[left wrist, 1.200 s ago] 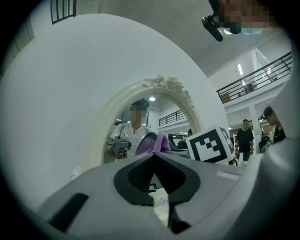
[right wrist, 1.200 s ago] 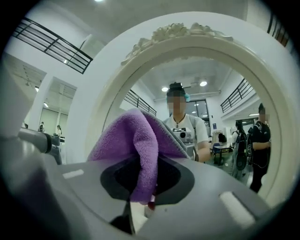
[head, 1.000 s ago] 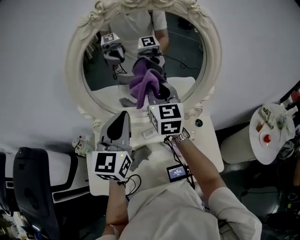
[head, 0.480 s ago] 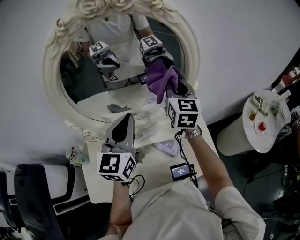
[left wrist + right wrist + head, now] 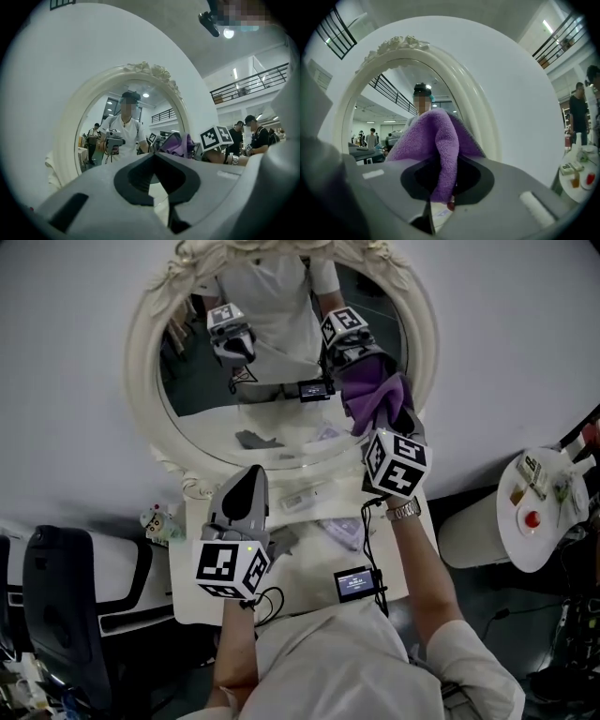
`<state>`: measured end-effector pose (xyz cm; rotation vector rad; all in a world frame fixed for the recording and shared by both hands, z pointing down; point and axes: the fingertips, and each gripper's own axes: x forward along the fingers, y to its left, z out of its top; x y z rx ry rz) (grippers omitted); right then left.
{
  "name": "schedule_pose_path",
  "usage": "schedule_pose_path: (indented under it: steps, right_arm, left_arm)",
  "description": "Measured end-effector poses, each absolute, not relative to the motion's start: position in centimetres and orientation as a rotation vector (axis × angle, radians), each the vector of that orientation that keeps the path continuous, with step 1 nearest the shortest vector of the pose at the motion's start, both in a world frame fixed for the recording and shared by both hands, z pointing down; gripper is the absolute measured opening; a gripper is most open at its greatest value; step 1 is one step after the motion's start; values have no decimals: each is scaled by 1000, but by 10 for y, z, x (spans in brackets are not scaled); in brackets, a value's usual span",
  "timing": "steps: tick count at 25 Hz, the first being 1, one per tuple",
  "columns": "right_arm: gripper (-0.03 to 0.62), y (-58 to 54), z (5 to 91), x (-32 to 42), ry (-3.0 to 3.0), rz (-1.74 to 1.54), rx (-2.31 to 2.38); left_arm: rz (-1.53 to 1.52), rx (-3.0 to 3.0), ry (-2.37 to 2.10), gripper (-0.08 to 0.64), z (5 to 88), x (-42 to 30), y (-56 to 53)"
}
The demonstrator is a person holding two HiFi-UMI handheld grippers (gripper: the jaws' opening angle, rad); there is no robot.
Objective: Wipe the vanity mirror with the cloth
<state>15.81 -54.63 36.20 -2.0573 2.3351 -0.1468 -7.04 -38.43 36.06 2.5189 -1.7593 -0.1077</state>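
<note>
2 tools noted. My right tool (image 5: 392, 420) pinches the purple cloth (image 5: 373, 395), bunched forward to meet the vanity mirror (image 5: 272, 390) near its right edge. My left tool (image 5: 249, 474), jaws pressed together and empty, hovers clear over the worktop (image 5: 197, 596).

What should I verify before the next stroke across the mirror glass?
1. Grip: right gripper shut on the purple cloth, with a fold hanging between the jaws. Ok.
2. Contact: cloth meets its reflection near the right edge of the mirror. Pressure: cannot tell.
3. Left gripper: shut, empty, below the frame, off the glass. Ok.
4. Small items on the vanity top: below the glass, out of the sweep. Ok.
5. Streaks on the glass: cannot tell.
</note>
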Motion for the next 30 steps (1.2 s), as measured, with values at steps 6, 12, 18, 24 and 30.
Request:
schedule_pose_path:
  steps: [6,12,18,24,30]
  right_arm:
    - [64,-512,370,56,2548,-88,-1803]
    - [65,-477,408,-83,2850,-21,-1509]
    - [66,-456,437,-184,3011,17,-1312]
    - [66,-470,460,-217,3036,-82,-1279]
    - [66,-477,461,-218,3043,-84,-1254]
  left_arm:
    - [-86,2434,-1867,2,364,-107,-364]
    - [-77,2272,-2036,2,373,-163,-333]
    - [-3,2168,-2124,2,389,-196,-304]
    - [26,2036,-2222,2,400,-230,-283]
    - [56,2047,-2204,2,403,-229,-293]
